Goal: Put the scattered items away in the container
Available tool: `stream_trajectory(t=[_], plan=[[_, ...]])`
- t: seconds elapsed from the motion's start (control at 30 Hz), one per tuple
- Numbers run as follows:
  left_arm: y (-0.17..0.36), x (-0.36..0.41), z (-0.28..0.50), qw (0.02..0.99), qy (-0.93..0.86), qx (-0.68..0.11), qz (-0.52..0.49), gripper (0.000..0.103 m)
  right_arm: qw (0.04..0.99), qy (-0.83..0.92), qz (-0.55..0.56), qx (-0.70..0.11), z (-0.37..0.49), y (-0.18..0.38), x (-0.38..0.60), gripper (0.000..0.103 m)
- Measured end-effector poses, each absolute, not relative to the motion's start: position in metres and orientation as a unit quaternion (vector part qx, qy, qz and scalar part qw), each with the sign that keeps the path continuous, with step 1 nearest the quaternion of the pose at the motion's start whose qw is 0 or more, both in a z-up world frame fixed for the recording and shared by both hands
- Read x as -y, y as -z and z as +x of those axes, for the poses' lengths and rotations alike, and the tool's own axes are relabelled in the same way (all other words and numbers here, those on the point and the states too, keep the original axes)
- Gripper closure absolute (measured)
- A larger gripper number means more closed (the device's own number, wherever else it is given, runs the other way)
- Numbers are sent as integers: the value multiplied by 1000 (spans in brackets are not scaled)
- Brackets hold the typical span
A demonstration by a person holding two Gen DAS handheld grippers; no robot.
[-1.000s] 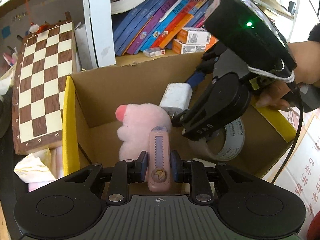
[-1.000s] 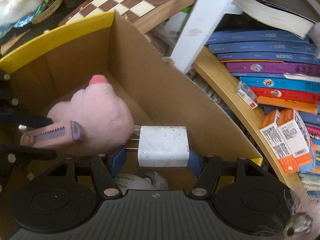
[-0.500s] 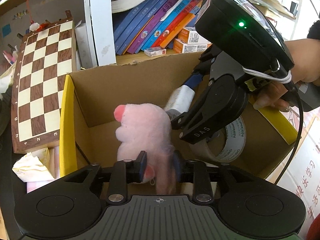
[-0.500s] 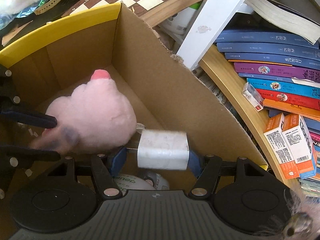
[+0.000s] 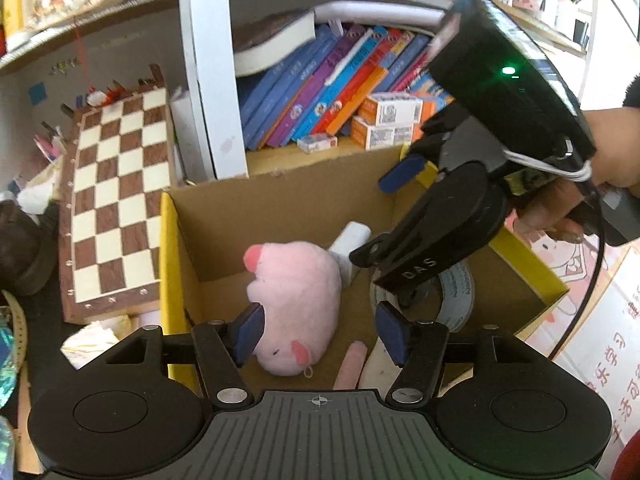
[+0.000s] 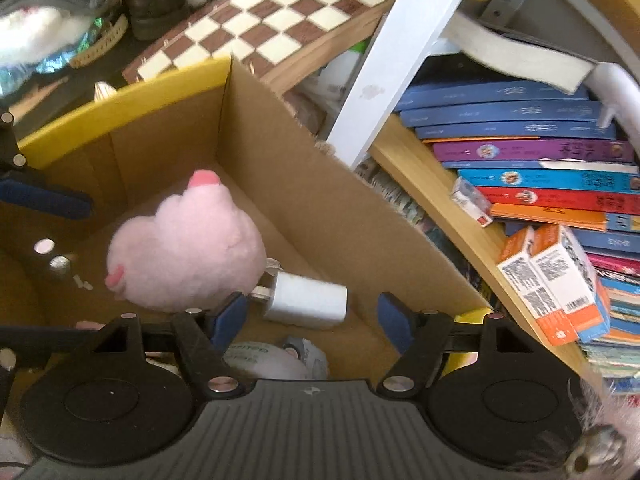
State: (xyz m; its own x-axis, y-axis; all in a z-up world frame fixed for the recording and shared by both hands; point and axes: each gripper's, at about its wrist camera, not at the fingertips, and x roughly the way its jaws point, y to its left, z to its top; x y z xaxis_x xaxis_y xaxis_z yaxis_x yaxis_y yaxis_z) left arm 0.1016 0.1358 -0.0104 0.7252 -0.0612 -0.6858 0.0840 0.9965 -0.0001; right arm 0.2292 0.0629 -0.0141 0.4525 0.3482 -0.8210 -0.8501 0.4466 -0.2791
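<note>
While both grippers are hanging over the cardboard box [image 5: 280,208], the drop-off step is just finishing. The left gripper [image 5: 318,334] has just been opening its jaws, and they are now standing spread with nothing pinched between them; the pink utility knife [image 5: 350,366] is lying on the box floor below, just beside the pink plush toy [image 5: 296,300]. The right gripper [image 6: 312,316] has likewise just been opening its jaws, and its blue pads [image 6: 394,316] are standing apart and empty, with the white charger [image 6: 306,300] resting on the floor of the box, its prongs touching the plush. A roll of tape [image 5: 456,296] is also sitting in the box, partly hidden behind the right gripper.

I'd judge that these two items are delivered. The next move is calling for both hands to lift clear of the box walls without snagging each other, since they are crowded close together, and then to go looking for anything loose outside. Which clutter around the chessboard [image 5: 116,200] counts as scattered, I cannot tell.
</note>
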Motion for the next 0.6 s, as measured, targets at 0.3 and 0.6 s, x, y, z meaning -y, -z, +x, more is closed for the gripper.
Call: stream_trajectory(t=[0.3, 0.6], plan=[[-19, -130, 65, 944, 18, -328, 10, 34, 831, -369, -286, -304, 182, -40, -19, 27], [-30, -114, 28, 949, 12, -316, -12, 32, 872, -330, -196, -304, 114, -57, 53, 27]])
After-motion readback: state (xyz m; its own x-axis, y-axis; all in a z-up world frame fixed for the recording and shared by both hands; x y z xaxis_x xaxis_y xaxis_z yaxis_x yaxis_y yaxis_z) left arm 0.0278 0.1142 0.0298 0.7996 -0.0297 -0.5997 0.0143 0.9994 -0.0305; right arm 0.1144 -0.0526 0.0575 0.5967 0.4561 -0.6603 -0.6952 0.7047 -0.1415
